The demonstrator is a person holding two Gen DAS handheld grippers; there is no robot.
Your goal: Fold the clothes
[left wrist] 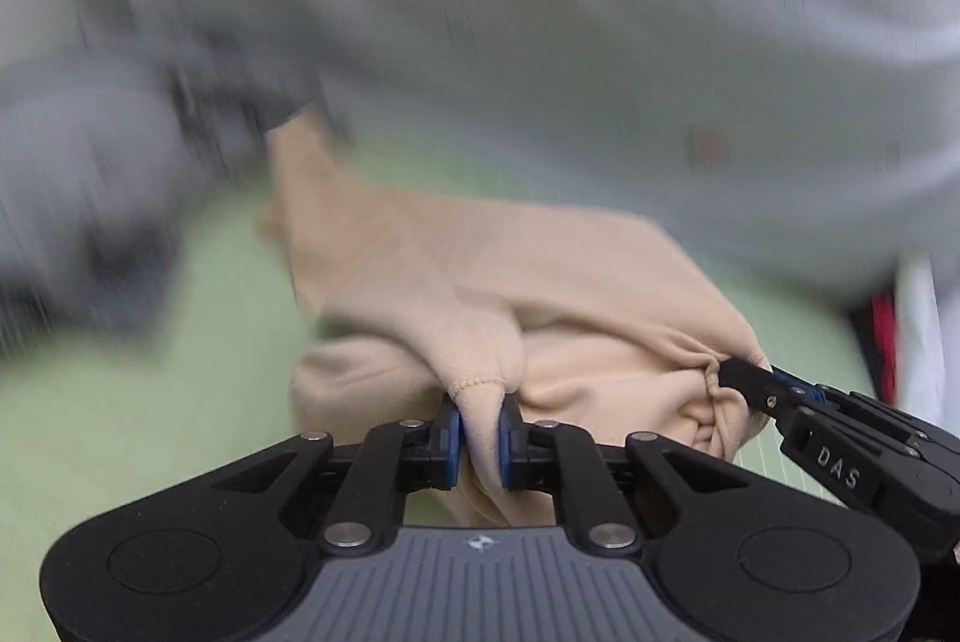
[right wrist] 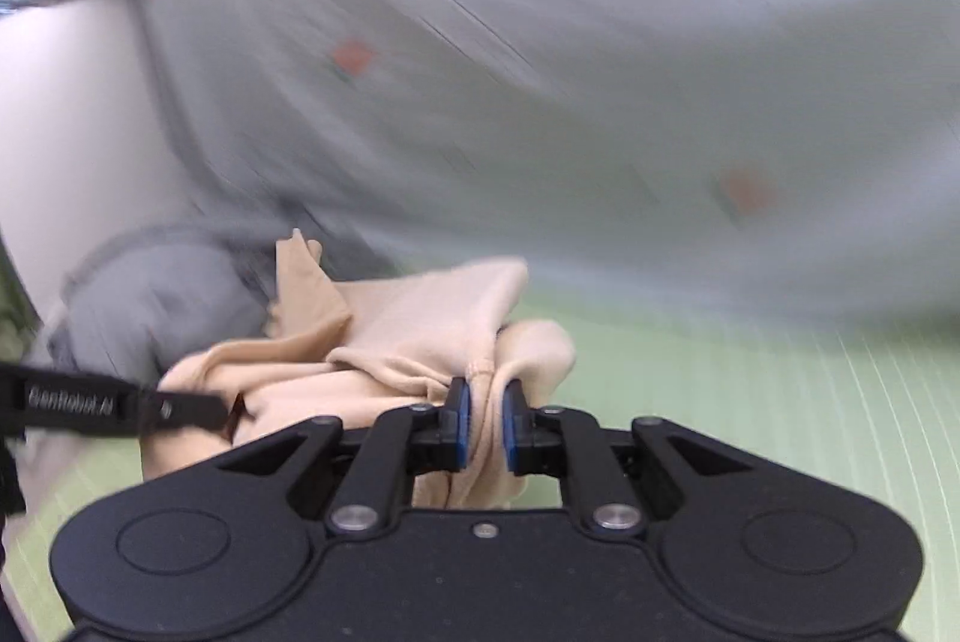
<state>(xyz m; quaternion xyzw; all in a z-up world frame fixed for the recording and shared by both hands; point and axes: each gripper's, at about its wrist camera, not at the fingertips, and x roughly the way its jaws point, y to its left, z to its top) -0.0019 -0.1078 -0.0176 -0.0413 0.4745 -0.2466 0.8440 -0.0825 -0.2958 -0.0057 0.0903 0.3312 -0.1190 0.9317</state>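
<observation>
Left gripper (left wrist: 480, 432) pinches a hemmed edge of the beige garment (left wrist: 528, 270) between its blue pads, right gripper (right wrist: 486, 426) clamps another bunch close alongside, likely to lift and spread it; beyond the fingers the cloth lies crumpled on the green mat (right wrist: 750, 372), a blurred grey-clad person (left wrist: 540, 12) behind

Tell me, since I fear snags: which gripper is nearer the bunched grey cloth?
Left. The left gripper, shut on the beige garment, lies beside the grey cloth; the right gripper holds the same garment farther along, away from it.
</observation>
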